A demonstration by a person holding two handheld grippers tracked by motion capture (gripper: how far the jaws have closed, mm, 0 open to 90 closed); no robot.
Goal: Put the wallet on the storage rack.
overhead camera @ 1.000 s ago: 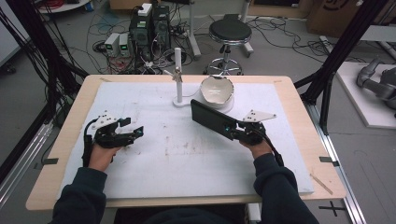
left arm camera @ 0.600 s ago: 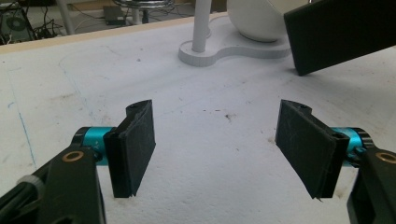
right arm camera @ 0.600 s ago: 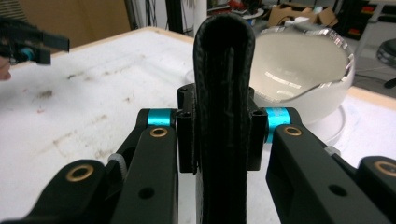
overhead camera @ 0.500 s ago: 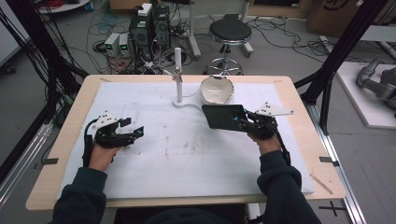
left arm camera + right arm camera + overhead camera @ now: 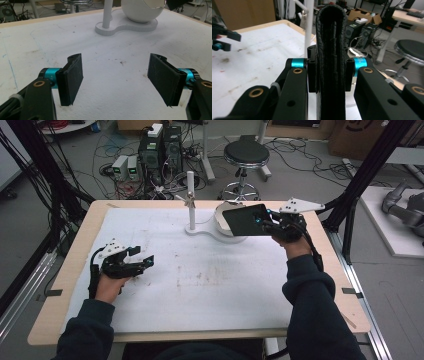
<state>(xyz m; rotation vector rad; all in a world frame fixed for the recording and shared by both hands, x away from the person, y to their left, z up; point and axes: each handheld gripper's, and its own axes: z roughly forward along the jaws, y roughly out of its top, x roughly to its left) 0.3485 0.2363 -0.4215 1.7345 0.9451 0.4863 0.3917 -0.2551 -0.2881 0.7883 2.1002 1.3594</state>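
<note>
Your right gripper point(image 5: 270, 224) has its fingers clamped on a black leather wallet point(image 5: 246, 219), held in the air over the white bowl point(image 5: 223, 217) at the far side of the surface. The wallet looks light and soft, likely to flex or sag, and the leather may slip, so grip near the folded spine, as you do here. That forearm reaches far forward, with the wallet lying roughly flat. Your left gripper point(image 5: 141, 264) rests low on the white surface point(image 5: 210, 285), fingers spread wide and empty.
</note>
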